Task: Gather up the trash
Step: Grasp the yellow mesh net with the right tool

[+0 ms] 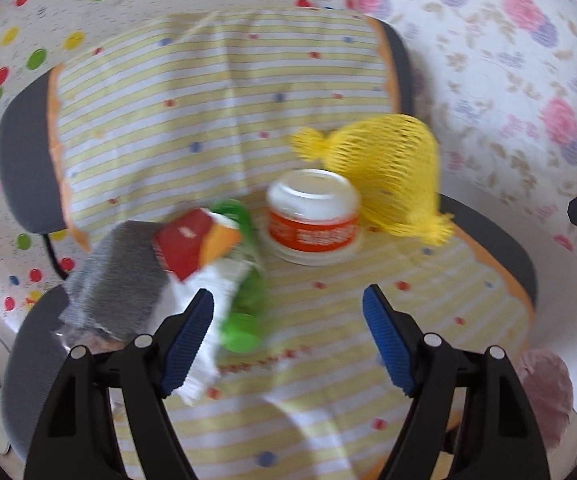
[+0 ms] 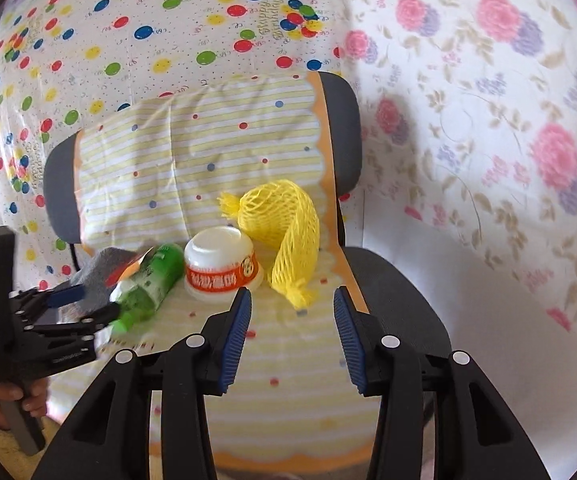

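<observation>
Yellow net sleeve (image 2: 284,232) — crumpled, knotted ends.

On the chair (image 2: 392,280): one green bottle (image 2: 148,284), one upturned cup (image 2: 222,264), one yellow net (image 2: 284,224), one grey wrapper (image 1: 120,280), one white paper (image 1: 208,312). Two claws: left (image 2: 78,304), right (image 2: 292,336).
</observation>
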Available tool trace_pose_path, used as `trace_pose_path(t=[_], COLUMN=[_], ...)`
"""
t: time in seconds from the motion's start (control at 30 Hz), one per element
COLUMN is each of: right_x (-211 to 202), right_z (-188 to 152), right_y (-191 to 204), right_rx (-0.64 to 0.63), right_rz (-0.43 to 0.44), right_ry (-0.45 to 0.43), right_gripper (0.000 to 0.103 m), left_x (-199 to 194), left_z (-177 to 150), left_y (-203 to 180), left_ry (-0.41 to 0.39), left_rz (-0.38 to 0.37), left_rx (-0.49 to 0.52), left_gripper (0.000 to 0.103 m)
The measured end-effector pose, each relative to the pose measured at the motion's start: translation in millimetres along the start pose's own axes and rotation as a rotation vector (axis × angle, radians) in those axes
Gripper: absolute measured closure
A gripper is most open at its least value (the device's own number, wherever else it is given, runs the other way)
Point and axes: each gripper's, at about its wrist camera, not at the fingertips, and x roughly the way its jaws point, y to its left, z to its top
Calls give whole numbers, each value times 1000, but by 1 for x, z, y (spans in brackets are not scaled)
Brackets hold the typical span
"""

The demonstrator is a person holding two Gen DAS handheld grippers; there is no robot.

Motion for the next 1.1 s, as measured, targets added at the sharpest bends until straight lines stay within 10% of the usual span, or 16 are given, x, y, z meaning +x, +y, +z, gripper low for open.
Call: trace_pose_path(t=[0.57, 0.67, 1.1], right_x=[182, 191, 137], right_z=[44, 44, 46], right_y=[4, 5, 22], right_rx=[18, 13, -50], right_rz=[-117, -122, -100], right_ry=[106, 123, 29], right_gripper=[63, 96, 97], left_x=[60, 66, 102], left_z=[16, 15, 31], left_y=[104, 96, 42], left_ry=[70, 83, 114], left_rz=[141, 90, 102], left_rx=[-155, -144, 34], left_gripper=[28, 28, 28])
